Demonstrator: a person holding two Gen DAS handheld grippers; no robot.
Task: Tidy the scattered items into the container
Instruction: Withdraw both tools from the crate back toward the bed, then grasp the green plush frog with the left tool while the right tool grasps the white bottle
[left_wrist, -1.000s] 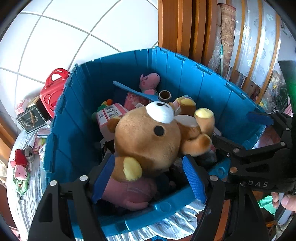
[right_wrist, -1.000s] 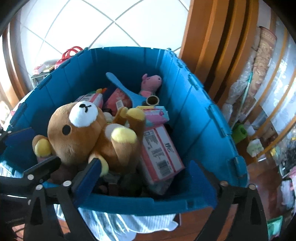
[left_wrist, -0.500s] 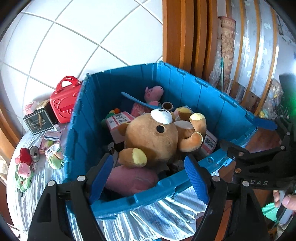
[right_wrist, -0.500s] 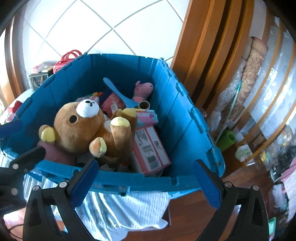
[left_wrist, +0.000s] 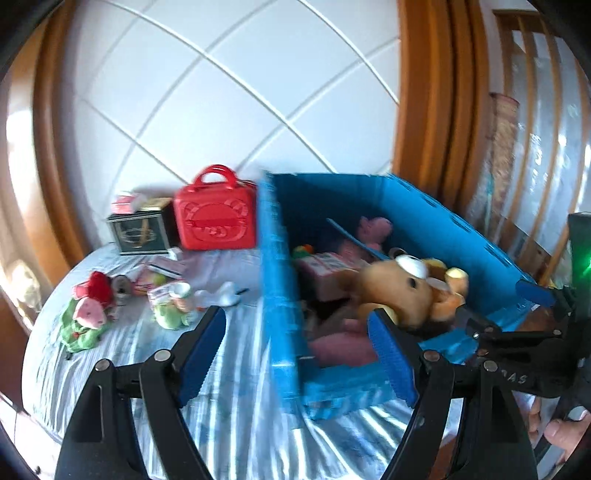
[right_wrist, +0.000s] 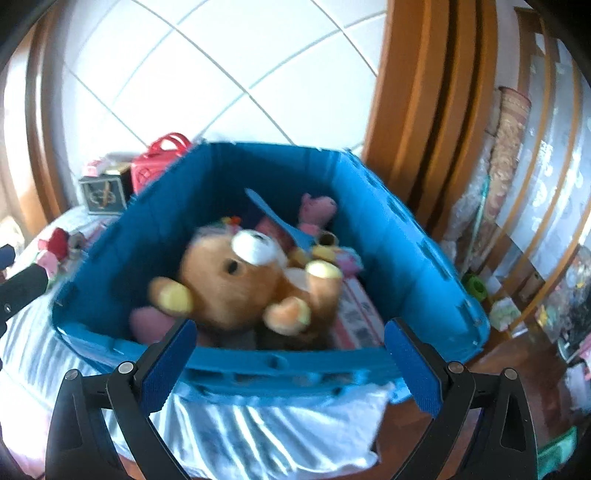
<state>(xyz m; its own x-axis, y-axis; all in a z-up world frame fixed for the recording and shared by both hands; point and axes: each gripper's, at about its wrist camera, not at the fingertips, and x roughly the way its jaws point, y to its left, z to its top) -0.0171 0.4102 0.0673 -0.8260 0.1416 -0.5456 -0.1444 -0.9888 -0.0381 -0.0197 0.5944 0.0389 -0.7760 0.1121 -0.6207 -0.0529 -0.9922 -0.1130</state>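
Both views are smeared by motion blur, so print on the boxes inside the blue plastic crate (left_wrist: 436, 225) cannot be read, and much of its load is hidden under a brown plush bear (right_wrist: 243, 284) lying on top. Behind the bear, partly covered, are a pink pig plush (right_wrist: 317, 210) against the crate's far wall, a blue plastic scoop (right_wrist: 280, 221) and a pink-and-white carton (right_wrist: 360, 314) at the bear's right. A pink soft shape beneath the bear is too buried to name.

The crate is rigid, ribbed and straight-walled; it stands on a round table under a striped, shiny cloth (left_wrist: 229, 417). Left of the crate, still on the cloth, lie the scattered things: a hard red handled toy case (left_wrist: 215, 218) touching the crate's left wall, a dark square tin (left_wrist: 142, 230) beside the case, a red-and-green plush (left_wrist: 88, 314) near the table's edge, and small blurred packets (left_wrist: 170, 299) between.

The left gripper (left_wrist: 295, 350) has its blue ribbed pads spread wide and empty, straddling the crate's near left corner. The right gripper (right_wrist: 291, 365) is likewise spread with nothing between its pads, in front of the crate's near wall. The cloth in front of the crate is bare.
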